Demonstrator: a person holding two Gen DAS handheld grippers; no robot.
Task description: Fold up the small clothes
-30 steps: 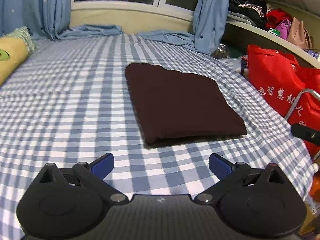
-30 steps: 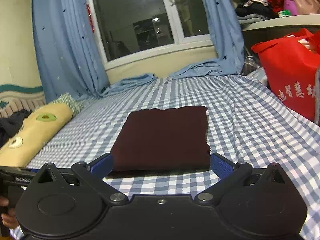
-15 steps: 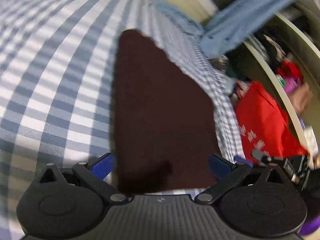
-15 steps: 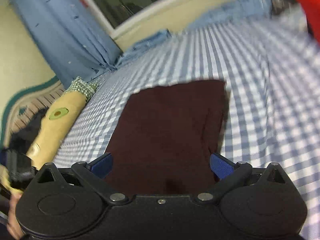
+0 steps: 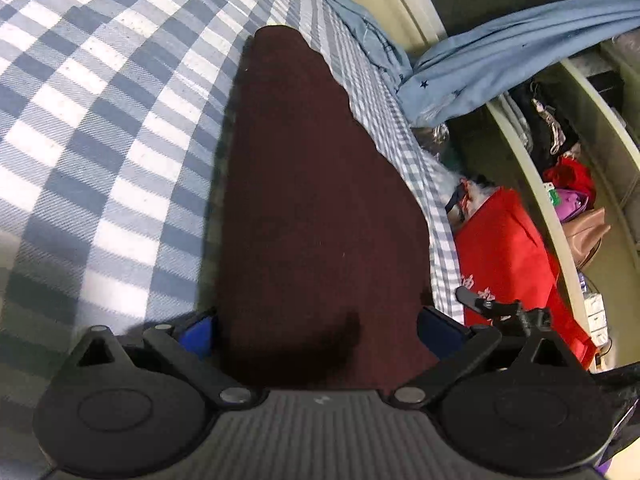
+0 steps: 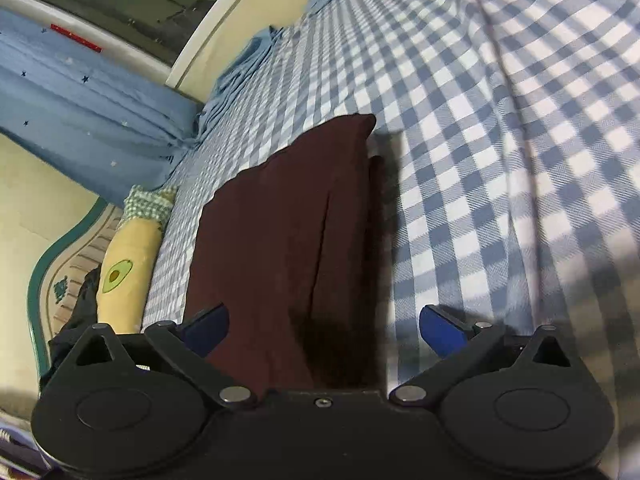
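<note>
Nearest the lens, the left tool (image 5: 318,326) stands wide open with nothing gripped, its blue pads straddling the near edge of the dark maroon folded cloth rectangle (image 5: 316,208). The right tool (image 6: 324,326) is equally spread and empty, set over the same near edge but offset, one pad above the cloth, the other over the blue-and-white checked bed sheet (image 6: 500,168). The cloth lies flat mid-bed, its long axis running straight away from both tools toward the bed's window-side edge; neither hand looks clearly nearer.
</note>
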